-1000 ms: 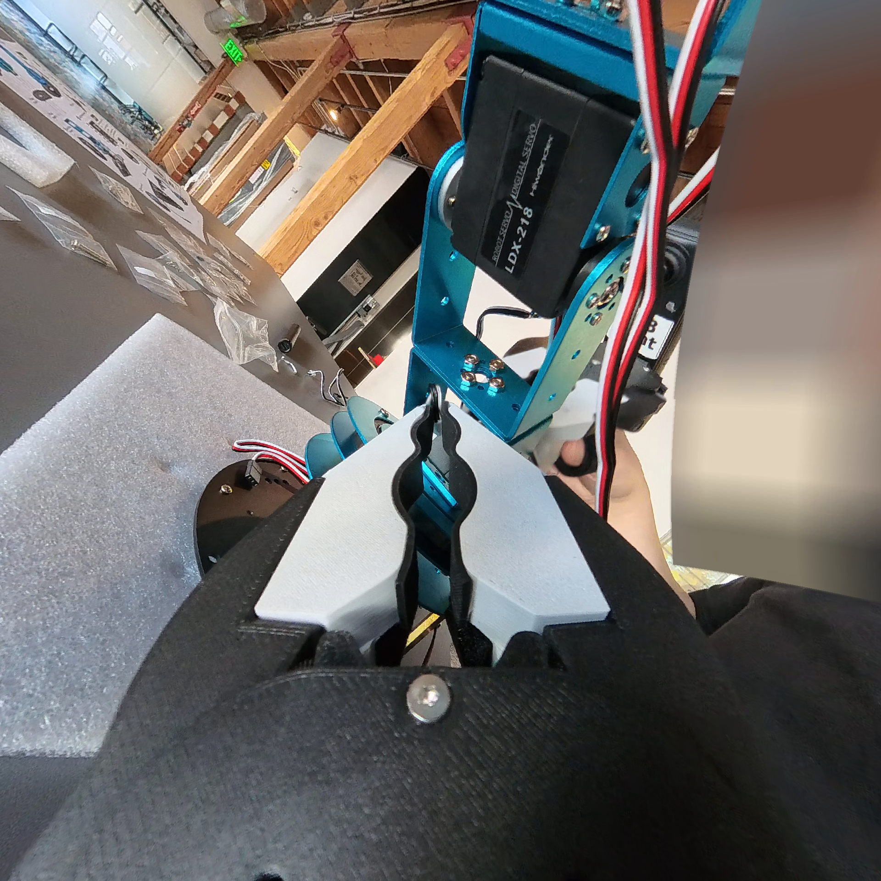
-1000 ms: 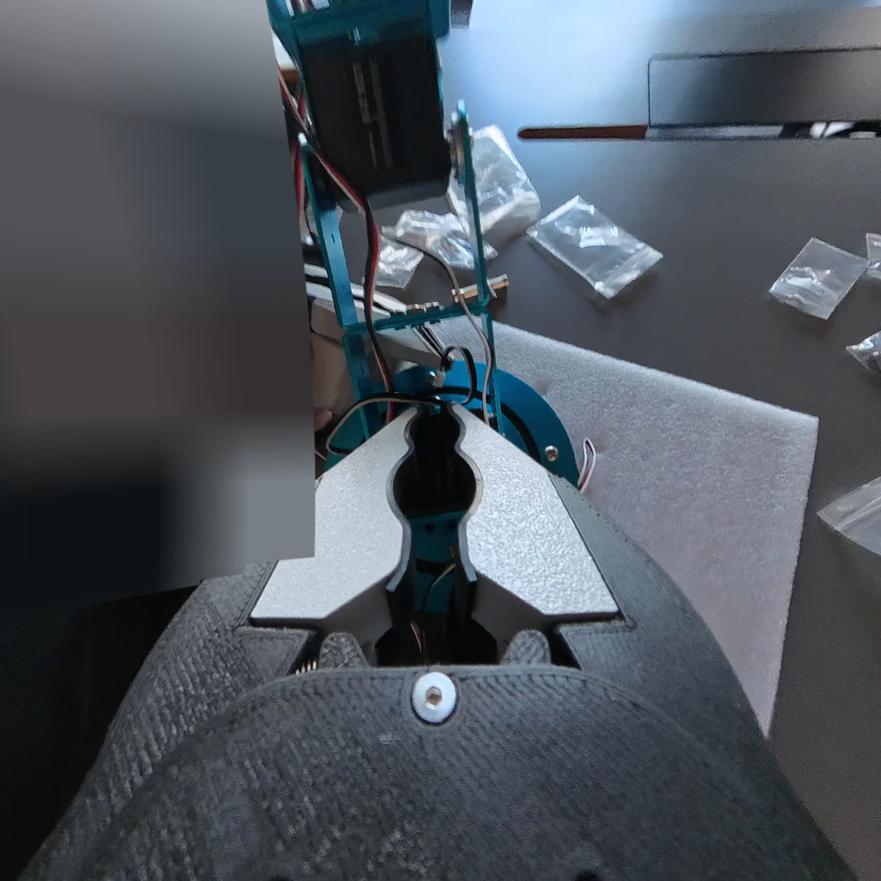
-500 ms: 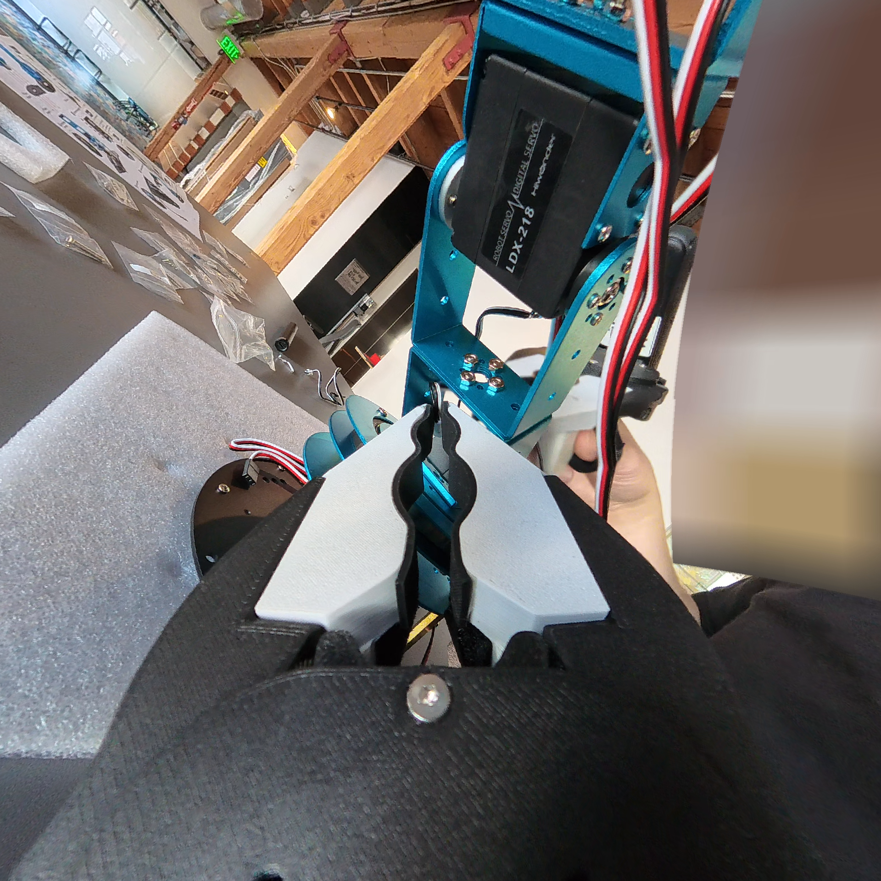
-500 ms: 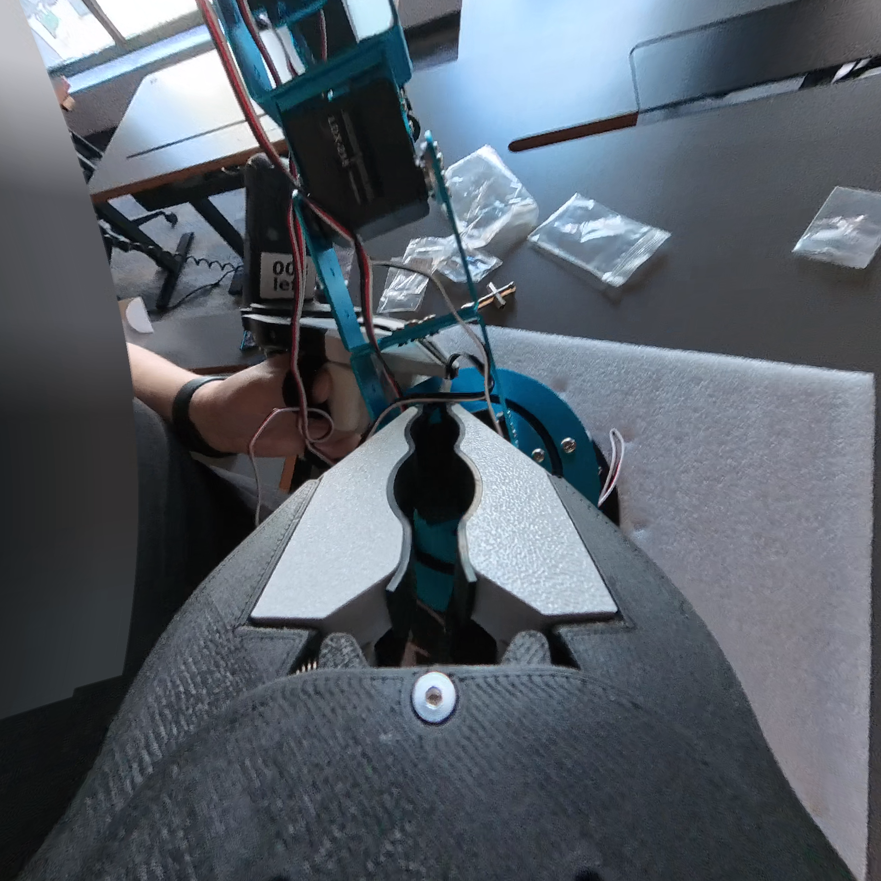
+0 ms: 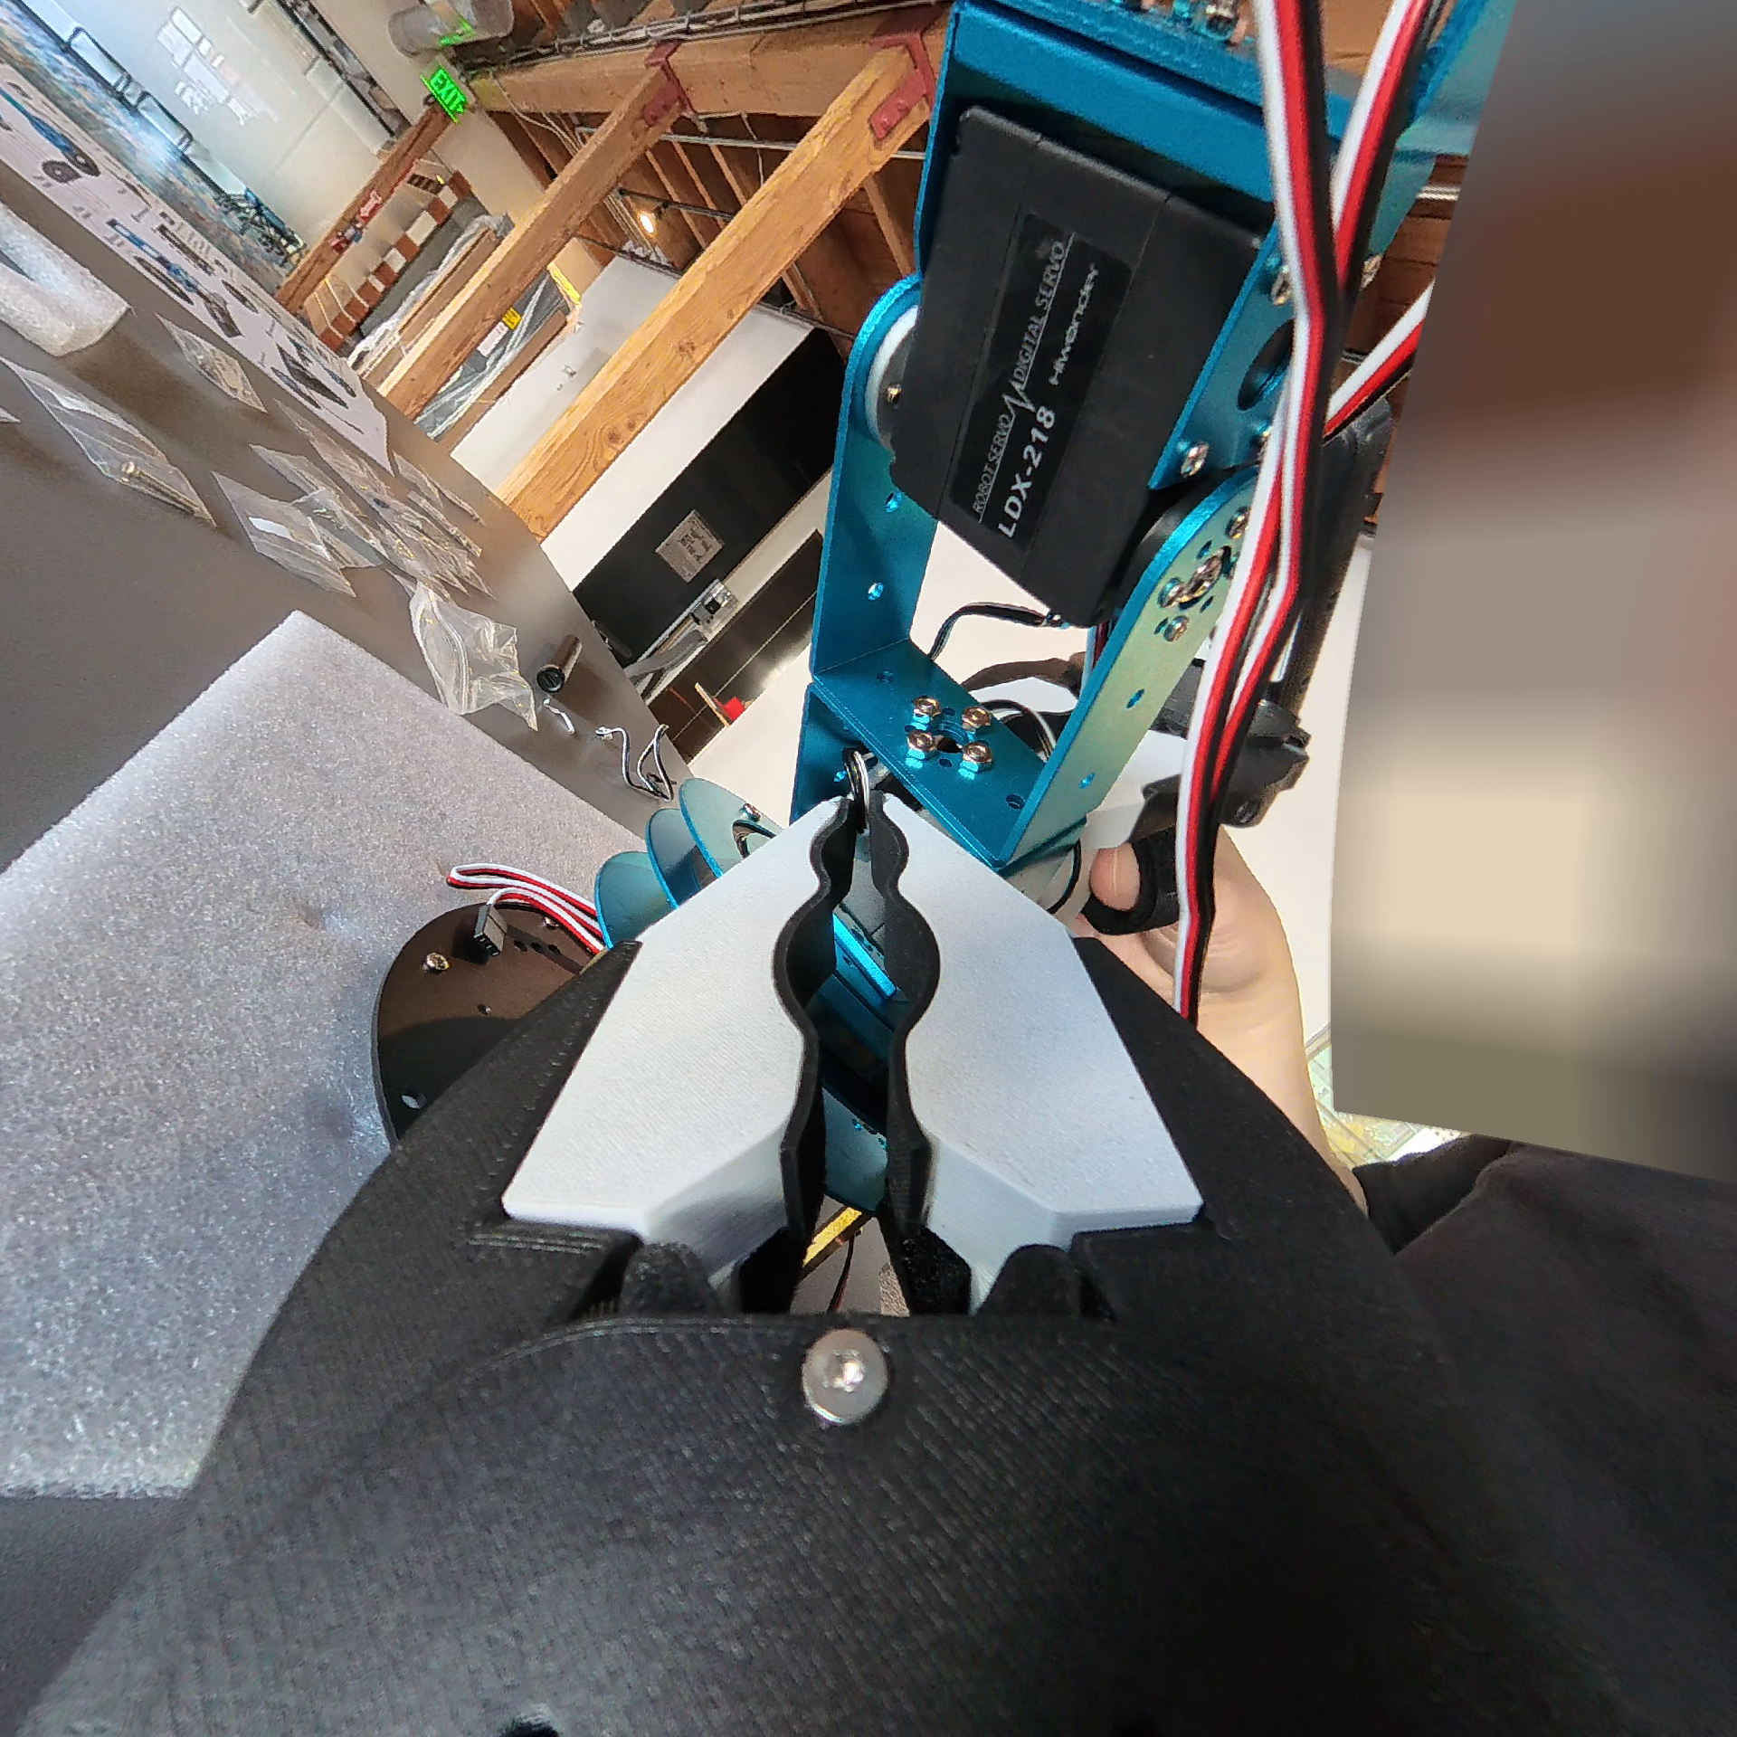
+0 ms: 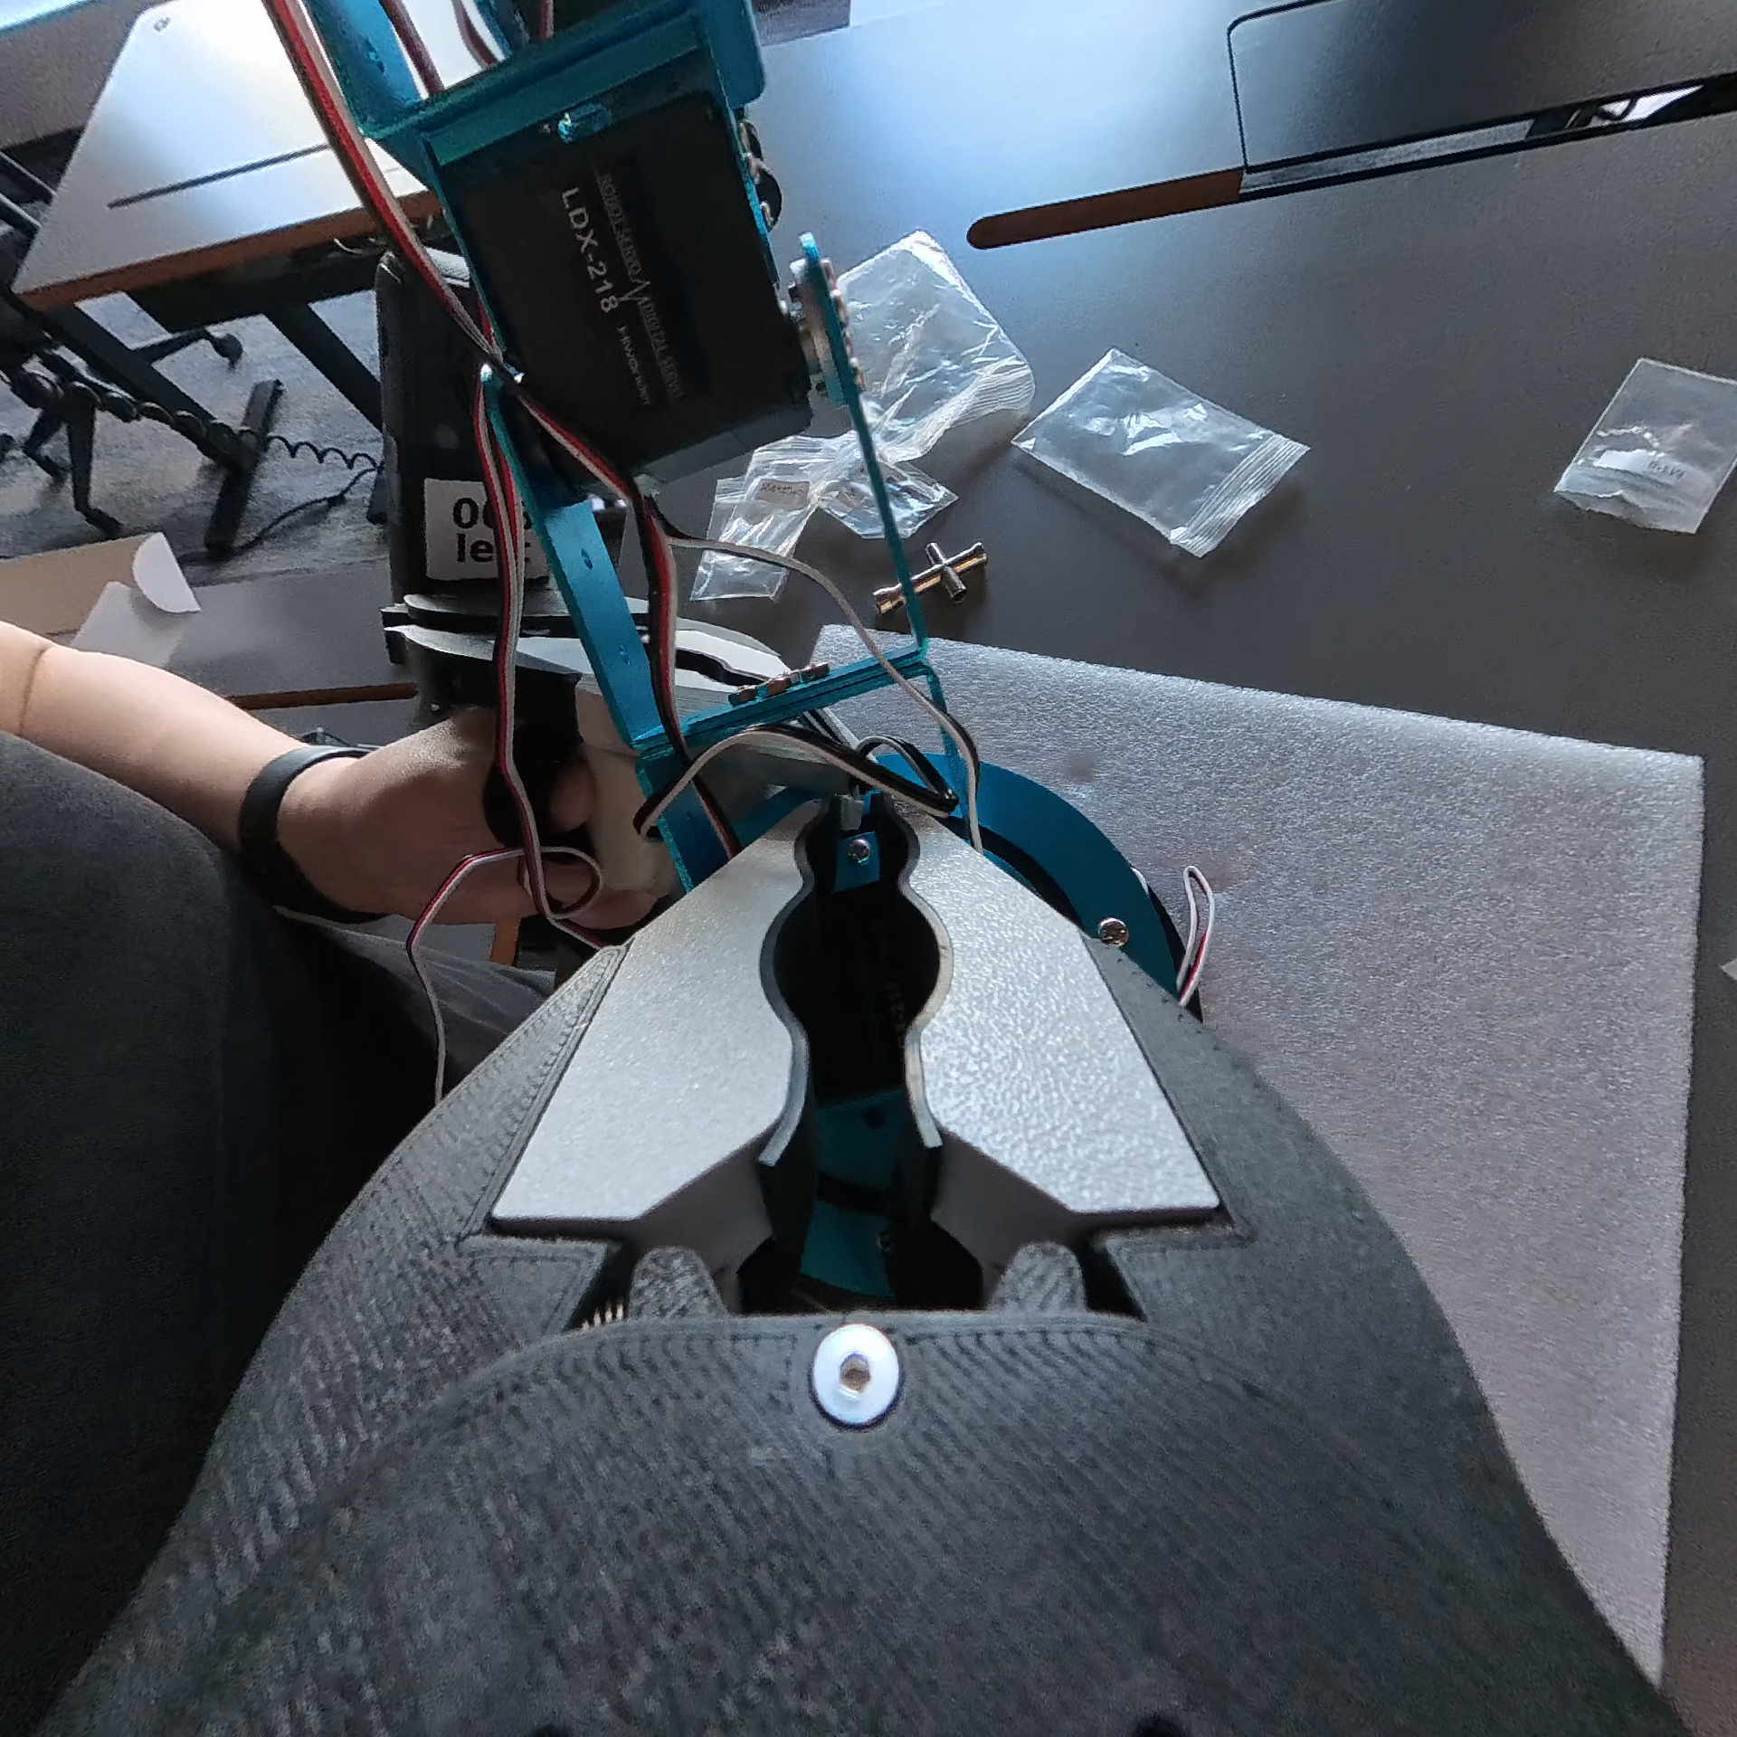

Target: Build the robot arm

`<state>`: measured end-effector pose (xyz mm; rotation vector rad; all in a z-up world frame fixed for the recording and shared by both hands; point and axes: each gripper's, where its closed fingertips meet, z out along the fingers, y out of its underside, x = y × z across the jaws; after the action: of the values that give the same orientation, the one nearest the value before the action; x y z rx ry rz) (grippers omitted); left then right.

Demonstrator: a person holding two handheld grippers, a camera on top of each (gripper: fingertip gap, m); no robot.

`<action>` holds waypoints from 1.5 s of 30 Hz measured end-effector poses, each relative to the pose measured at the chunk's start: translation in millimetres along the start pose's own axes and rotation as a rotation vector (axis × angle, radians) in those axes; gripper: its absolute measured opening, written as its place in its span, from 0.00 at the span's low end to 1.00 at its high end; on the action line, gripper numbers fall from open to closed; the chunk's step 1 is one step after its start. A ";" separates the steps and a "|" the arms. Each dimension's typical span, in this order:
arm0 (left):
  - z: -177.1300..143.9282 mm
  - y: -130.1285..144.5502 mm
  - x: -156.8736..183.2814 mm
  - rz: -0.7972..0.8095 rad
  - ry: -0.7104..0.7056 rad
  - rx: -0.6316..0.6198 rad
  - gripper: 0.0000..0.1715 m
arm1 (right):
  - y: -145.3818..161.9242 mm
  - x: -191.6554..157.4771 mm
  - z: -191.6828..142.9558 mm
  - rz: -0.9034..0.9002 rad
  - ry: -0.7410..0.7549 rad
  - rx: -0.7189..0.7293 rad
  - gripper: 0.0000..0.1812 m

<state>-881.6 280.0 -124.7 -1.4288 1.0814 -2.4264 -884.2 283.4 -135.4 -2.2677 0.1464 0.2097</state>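
Gripping the base of a blue arm (image 5: 874, 564), the left tongs (image 5: 863, 816) pinch almost shut on a small metal ring under its bracket. The right tongs (image 6: 857, 851) sit narrowly parted around a black servo (image 6: 869, 996) low on the same arm; whether they press it I cannot tell. The arm's round base (image 6: 1062, 846) rests on a foam sheet (image 6: 1363, 893) on the tabletop (image 6: 1410, 310), with plastic bags (image 6: 1156, 446) and a cross wrench (image 6: 931, 573) beyond.

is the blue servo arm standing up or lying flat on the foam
Standing up. The blue servo arm rises from its round base on the foam sheet, leaning a little.
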 end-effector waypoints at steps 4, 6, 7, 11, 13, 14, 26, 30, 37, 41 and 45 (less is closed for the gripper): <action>0.0 0.1 0.2 -0.001 0.002 0.000 0.00 | 0.2 -1.3 0.4 0.003 -0.011 -0.006 0.01; 0.1 0.3 0.3 -0.005 0.007 -0.003 0.00 | 0.5 -0.9 0.4 -0.014 -0.007 -0.011 0.01; 0.1 0.5 0.5 -0.012 0.013 -0.008 0.00 | 0.5 -0.8 0.0 -0.023 -0.006 -0.013 0.01; -3.2 -2.0 -0.6 -0.013 0.028 -0.037 0.00 | 0.8 -0.1 -0.2 -0.094 0.022 -0.038 0.01; -5.4 -6.3 -4.6 0.043 0.000 -0.052 0.02 | 3.4 2.2 0.3 -0.150 0.054 -0.075 0.01; -5.6 -6.9 -5.2 0.068 -0.005 -0.070 0.03 | 4.8 4.3 0.4 -0.179 0.076 -0.095 0.01; -7.4 -2.7 -8.8 0.085 -0.023 -0.136 0.10 | 9.2 7.0 2.9 -0.296 0.132 -0.195 0.02; -12.3 -1.1 -12.8 0.082 -0.050 -0.163 0.14 | 8.5 7.1 2.5 -0.324 0.144 -0.196 0.02; -8.4 -4.1 -10.0 0.165 -0.024 -0.171 0.11 | 7.6 5.0 2.1 -0.300 0.123 -0.169 0.02; -6.4 -0.7 -3.4 0.188 0.026 -0.189 0.06 | 8.9 5.0 1.7 -0.295 0.121 -0.173 0.02; -13.9 -2.9 -9.1 0.156 -0.020 -0.192 0.07 | 8.2 4.4 1.1 -0.297 0.121 -0.169 0.02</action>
<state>-887.1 293.3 -133.5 -1.3595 1.3975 -2.2477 -881.5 278.8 -143.0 -2.4362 -0.1504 -0.0744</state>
